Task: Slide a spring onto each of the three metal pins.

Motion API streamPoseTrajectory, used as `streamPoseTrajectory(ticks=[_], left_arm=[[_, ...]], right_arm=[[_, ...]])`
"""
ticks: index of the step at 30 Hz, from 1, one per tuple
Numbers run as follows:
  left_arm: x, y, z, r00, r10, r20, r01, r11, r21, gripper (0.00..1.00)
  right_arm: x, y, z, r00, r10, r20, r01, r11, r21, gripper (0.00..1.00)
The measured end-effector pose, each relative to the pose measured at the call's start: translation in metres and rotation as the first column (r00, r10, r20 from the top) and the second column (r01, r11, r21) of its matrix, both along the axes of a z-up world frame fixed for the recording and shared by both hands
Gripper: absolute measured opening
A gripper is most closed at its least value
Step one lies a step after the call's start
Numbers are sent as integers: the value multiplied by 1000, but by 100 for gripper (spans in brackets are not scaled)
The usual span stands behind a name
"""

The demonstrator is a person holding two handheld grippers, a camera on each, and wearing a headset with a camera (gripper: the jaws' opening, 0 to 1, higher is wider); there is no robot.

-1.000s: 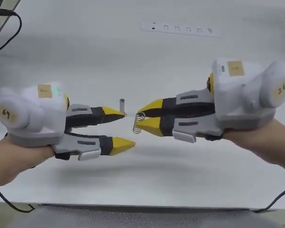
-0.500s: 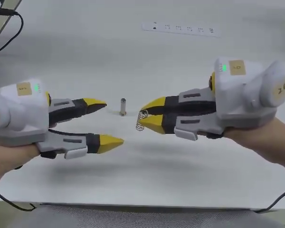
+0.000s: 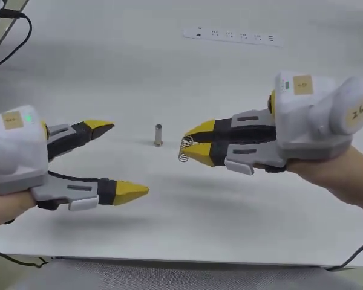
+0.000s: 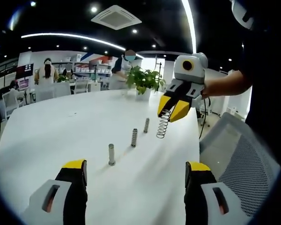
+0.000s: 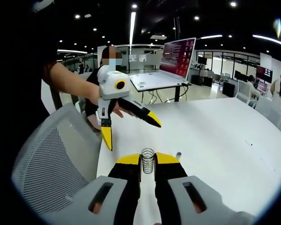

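Note:
A bare metal pin (image 3: pixel 158 135) stands upright on the white table between the two grippers. In the left gripper view it is the nearest pin (image 4: pixel 111 154) of a row; the two behind it (image 4: pixel 134 137) (image 4: pixel 146 125) look wrapped in springs. My right gripper (image 3: pixel 192 145) is shut on a small coil spring (image 3: pixel 184 149), held just right of the pin and above the table. That spring (image 5: pixel 148 161) stands between its yellow tips in the right gripper view. My left gripper (image 3: pixel 121 158) is open and holds nothing, well left of the pin.
A white power strip (image 3: pixel 235 36) lies at the table's far side and a black cable (image 3: pixel 12 36) loops at the far left. The table's front edge (image 3: pixel 169 261) runs close below the grippers. A mesh chair (image 5: pixel 51 154) stands beside the table.
My left gripper has drawn back to the left, away from the pin, and its jaws have spread wider. The right gripper has shifted slightly right, still shut on the spring.

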State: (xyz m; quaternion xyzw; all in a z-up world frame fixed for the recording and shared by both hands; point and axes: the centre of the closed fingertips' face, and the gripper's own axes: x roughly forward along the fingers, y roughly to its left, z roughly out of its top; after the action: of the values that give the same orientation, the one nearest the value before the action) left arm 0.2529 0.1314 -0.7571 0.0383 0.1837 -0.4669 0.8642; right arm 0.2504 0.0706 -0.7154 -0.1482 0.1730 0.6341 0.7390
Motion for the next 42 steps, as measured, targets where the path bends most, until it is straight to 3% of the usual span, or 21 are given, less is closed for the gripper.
streamPoseTrajectory(ticks=[14, 34, 42], left_arm=[[-1, 6, 0, 999, 35, 8, -34, 999, -18, 98], [-1, 11, 2, 998, 58, 6, -58, 998, -37, 98], [-2, 12, 0, 998, 65, -4, -65, 997, -35, 98]], right_arm=[[8, 2, -2, 1000, -14, 15, 14, 1000, -3, 8], [25, 17, 0, 998, -29, 49, 29, 1000, -5, 8], [42, 22, 5, 997, -63, 49, 62, 998, 17, 8]])
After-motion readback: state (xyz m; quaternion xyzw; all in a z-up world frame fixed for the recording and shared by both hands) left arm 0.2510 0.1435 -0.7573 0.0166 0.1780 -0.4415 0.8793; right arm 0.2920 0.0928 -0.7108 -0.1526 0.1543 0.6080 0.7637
